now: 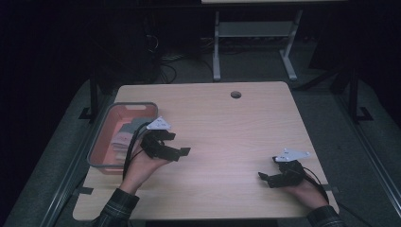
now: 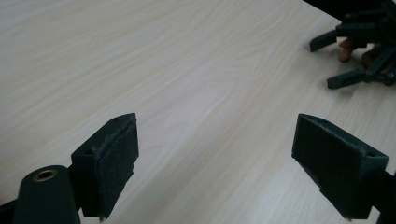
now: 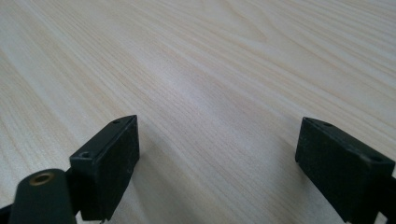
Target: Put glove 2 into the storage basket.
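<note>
Currently both open, empty: left gripper (image 1: pixel 182 152) just right of the bin (image 1: pixel 101 142) at table (image 1: pixel 227 123) left edge; right gripper (image 1: pixel 263 178) near the near-right corner, bare tabletop between.

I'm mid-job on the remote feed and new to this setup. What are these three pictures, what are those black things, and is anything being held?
No robot arm here: a person holds a hand-held two-fingered gripper in each hand. The high view looks down on the wooden table; the left gripper is beside a grey-rimmed bin with folded cloths inside, and the right gripper rests near the table's front right. The other two pictures come from cameras riding on each gripper, looking along its black fingers. In the left gripper view the right gripper also shows farther off, at the top right. Both pairs of fingers stand wide apart over bare wood, so nothing is held.
</note>
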### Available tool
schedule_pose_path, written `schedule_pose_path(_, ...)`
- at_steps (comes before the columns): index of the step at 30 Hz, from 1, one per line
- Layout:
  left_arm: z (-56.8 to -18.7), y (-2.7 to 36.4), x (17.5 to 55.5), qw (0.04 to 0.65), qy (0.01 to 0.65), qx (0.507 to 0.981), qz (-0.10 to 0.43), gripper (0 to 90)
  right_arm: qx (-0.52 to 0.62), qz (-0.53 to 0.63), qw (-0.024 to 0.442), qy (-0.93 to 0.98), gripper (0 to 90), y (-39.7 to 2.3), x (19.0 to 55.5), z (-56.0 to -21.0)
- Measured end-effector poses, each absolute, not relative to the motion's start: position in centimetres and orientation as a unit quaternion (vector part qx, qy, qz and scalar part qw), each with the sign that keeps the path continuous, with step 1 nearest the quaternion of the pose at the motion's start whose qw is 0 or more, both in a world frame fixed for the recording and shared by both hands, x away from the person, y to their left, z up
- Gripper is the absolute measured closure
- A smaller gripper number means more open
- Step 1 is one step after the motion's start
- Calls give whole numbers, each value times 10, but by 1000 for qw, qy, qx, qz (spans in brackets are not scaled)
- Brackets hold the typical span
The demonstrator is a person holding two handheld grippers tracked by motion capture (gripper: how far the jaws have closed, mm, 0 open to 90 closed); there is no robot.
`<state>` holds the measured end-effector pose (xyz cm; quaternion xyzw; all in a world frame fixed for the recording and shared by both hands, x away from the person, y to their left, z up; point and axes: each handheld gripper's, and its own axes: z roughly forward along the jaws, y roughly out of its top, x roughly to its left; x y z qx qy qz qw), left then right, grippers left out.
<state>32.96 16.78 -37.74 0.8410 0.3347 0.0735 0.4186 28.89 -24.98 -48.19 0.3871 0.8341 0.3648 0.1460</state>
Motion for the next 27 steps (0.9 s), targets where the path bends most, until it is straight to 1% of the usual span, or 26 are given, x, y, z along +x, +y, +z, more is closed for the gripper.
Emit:
schedule_pose_path(7,-395,146,318,414,306,855,67,143,387,365,146,834,131,-250,289,-482)
schedule_pose_path(19,-429,117,301,409,257,873,71,142,387,365,146,834,131,-250,289,-482)
schedule_pose_path(27,-450,100,296,383,224,893,73,142,387,365,146,834,131,-250,289,-482)
